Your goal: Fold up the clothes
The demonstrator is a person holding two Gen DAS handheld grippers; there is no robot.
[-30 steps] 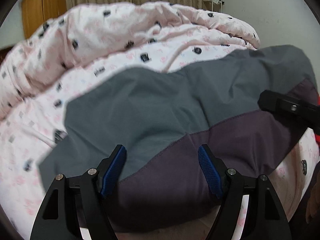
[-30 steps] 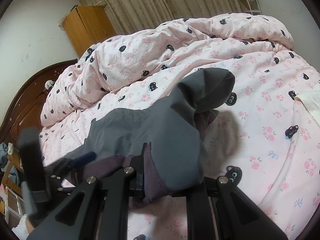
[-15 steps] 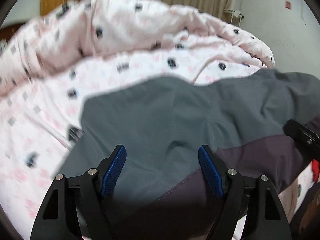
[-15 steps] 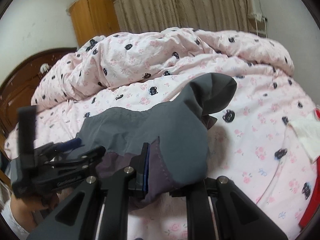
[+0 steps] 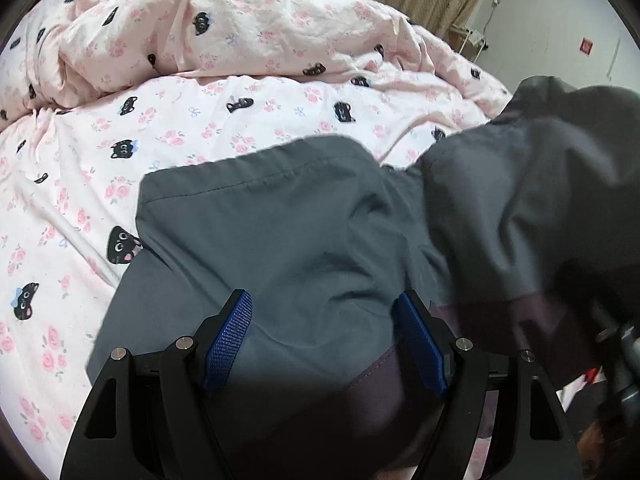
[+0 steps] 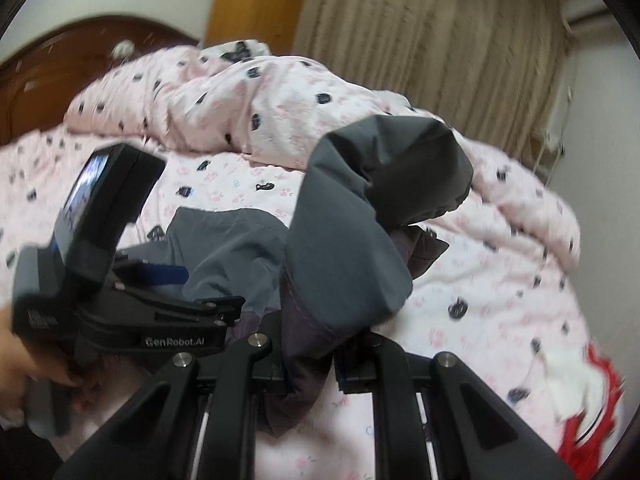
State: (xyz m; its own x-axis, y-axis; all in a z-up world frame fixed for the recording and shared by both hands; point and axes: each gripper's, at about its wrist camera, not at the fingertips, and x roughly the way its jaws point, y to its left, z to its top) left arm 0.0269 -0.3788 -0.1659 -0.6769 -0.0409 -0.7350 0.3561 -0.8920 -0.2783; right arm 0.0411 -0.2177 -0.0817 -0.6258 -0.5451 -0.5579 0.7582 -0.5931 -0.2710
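While right tool (image 6: 312, 364) pinches garment (image 5: 280, 248), left tool (image 5: 326, 344) straddles it.

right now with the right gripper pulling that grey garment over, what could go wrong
1. The right gripper pinches only a bunched edge of the grey garment, so the cloth could slip out partway through the fold.
2. The left gripper is open above the garment and pins nothing, so the whole piece may drag across the duvet instead of folding.
3. The lifted part hangs crumpled and may land creased.
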